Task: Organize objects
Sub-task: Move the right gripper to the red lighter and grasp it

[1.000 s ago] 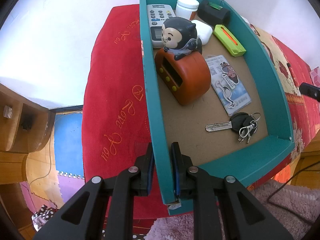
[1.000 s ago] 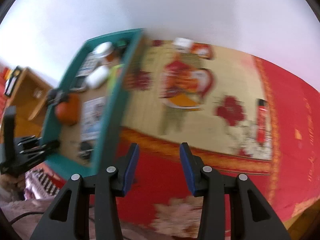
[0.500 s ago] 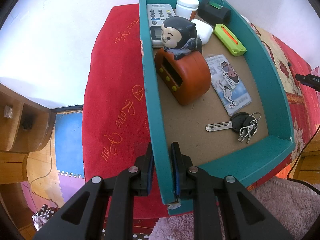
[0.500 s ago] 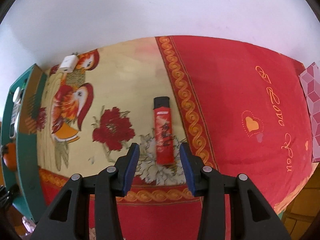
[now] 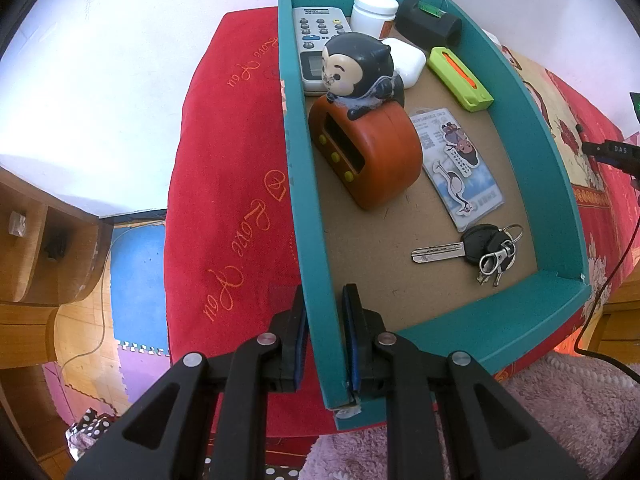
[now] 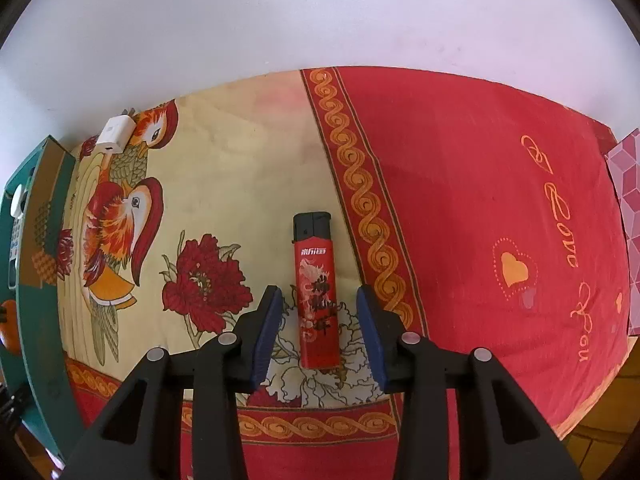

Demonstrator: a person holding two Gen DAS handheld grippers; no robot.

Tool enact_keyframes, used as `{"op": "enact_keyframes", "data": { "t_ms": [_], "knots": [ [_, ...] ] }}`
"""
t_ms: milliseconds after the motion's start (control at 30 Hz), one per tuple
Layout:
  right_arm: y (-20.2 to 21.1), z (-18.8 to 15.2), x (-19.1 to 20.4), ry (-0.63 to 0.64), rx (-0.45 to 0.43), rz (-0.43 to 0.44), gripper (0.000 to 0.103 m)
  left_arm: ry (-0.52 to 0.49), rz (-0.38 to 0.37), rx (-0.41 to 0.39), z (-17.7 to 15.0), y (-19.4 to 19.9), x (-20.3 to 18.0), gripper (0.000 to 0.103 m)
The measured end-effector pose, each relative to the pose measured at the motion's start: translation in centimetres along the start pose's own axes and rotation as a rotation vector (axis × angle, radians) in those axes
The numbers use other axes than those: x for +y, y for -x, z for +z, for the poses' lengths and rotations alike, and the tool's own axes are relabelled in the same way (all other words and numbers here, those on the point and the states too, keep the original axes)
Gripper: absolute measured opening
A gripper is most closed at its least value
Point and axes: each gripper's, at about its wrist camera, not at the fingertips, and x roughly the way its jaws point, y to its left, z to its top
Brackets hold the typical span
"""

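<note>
Lighter: a red lighter with a black cap is lying flat on the patterned cloth, lower centre of the right wrist view, cap pointing toward the top of the frame.
Right gripper: the right gripper is hanging over the lighter with a finger on each side of its lower half; the jaws are closing, but both pads are standing apart from it, gaps showing left and right.
Left gripper: the left gripper is clenching the near left wall of the teal tray, at the bottom centre of the left wrist view, one pad outside, one inside.
Tray contents: a monkey clock is sitting left of centre, a card beside it, keys at lower right, a remote at the upper left.
Charger: a white plug is lying on the cloth at upper left of the right wrist view, well apart from the lighter.
</note>
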Motion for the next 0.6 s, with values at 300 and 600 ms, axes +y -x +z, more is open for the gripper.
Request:
{"op": "enact_keyframes", "data": {
  "t_ms": [300, 600],
  "knots": [
    [0.31, 0.19, 0.11, 0.001, 0.007, -0.008, 0.040, 0.002, 0.000, -0.001, 0.04, 0.07, -0.05, 0.014],
    [0.24, -0.07, 0.50, 0.006, -0.005, -0.010, 0.021, 0.002, 0.000, -0.001, 0.01, 0.09, -0.01, 0.014]
  ]
}}
